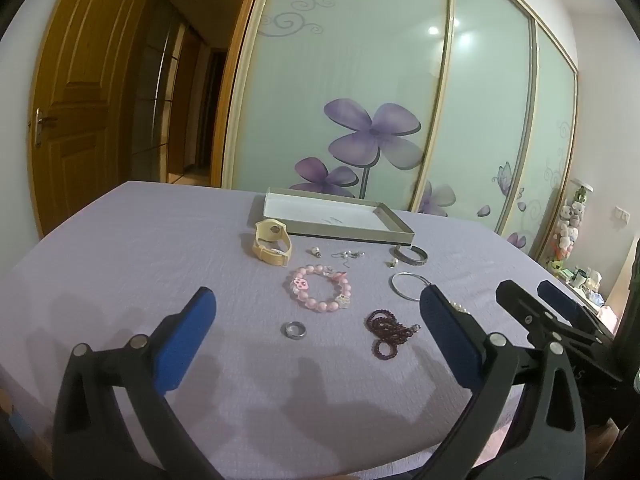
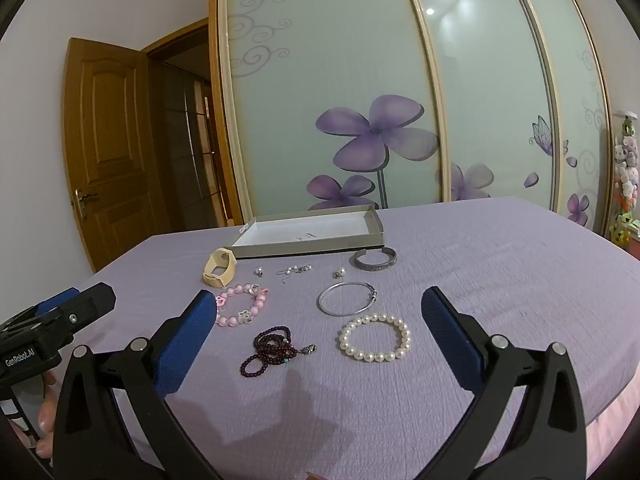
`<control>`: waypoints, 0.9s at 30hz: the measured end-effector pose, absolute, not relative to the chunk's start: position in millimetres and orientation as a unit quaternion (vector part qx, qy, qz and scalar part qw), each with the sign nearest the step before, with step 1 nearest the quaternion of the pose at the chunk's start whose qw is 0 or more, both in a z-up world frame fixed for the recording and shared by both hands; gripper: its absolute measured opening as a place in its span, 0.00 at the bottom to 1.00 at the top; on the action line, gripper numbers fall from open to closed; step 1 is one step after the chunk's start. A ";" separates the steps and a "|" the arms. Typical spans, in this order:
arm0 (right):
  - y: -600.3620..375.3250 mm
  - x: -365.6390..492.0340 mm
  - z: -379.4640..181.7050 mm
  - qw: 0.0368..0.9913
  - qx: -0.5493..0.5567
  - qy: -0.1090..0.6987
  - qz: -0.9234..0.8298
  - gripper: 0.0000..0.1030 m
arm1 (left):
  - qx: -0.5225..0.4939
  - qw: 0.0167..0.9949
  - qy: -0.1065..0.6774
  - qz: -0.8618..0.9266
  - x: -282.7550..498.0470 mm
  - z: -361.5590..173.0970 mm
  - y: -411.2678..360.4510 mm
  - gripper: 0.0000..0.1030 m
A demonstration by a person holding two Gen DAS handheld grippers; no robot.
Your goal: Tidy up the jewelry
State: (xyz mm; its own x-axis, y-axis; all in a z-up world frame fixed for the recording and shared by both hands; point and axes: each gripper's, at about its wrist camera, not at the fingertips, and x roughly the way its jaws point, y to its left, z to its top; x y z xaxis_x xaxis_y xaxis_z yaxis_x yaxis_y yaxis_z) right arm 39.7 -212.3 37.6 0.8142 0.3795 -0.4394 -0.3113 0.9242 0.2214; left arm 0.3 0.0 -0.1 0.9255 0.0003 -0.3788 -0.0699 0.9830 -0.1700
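Left wrist view: left gripper point(image 1: 318, 322) hovers above the near edge of the bed, jaws spread wide, nothing between the blue pads. Under the gap lie a grey ring point(image 1: 295, 329), a pink bead bracelet point(image 1: 319, 288) and a coiled dark red bead string point(image 1: 389, 332). The right-hand pad hides part of a thin silver bangle point(image 1: 407, 286). Right gripper point(image 1: 538, 296) shows at the right side, also above the cover, jaws wide apart, empty.

Right wrist view: right gripper point(image 2: 319, 322) is open to full spread, holding nothing. Between its pads, on the lilac bedcover point(image 2: 500, 264): pearl bracelet point(image 2: 375, 337) nearest the right pad, dark red bead string to its left, thin silver bangle just beyond the pearls. Pink bead bracelet is partly behind the left pad. Left gripper point(image 2: 76, 300) enters from the left; fingers of a hand point(image 2: 44, 420) show below it.

Further back, a row of small pieces: cream watch point(image 2: 219, 269) at the left, a small earring point(image 2: 259, 271), a tangle of silver hook earrings point(image 2: 294, 272), another small earring point(image 2: 339, 273), and a dark grey cuff bangle point(image 2: 375, 260) at the right. Cuff sits just beside the front right corner of a shallow grey box tray point(image 2: 308, 251), which lies toward the far edge of the bed and looks empty apart from a small mark on its white floor.

Behind the bed: sliding wardrobe doors point(image 2: 360, 100) with purple flowers, and a wooden door point(image 2: 108, 140) standing open
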 end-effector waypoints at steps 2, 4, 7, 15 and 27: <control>-211.9 39.7 37.4 0.950 0.070 0.244 0.182 0.99 | -0.092 0.977 0.191 0.017 0.2 -0.1 0.1 0.98; -212.3 39.8 37.4 0.950 0.070 0.245 0.182 0.99 | -0.091 0.977 0.190 0.017 0.2 0.0 -0.3 0.98; -212.1 40.0 37.4 0.950 0.070 0.245 0.182 0.99 | -0.090 0.978 0.189 0.017 0.7 -0.4 -1.6 0.98; -212.1 40.1 37.3 0.950 0.071 0.245 0.182 0.99 | -0.093 0.978 0.187 0.016 4.5 0.8 3.3 0.98; -211.5 40.1 36.6 0.949 0.071 0.245 0.182 0.99 | -0.095 0.978 0.187 0.016 3.9 -0.3 2.3 0.98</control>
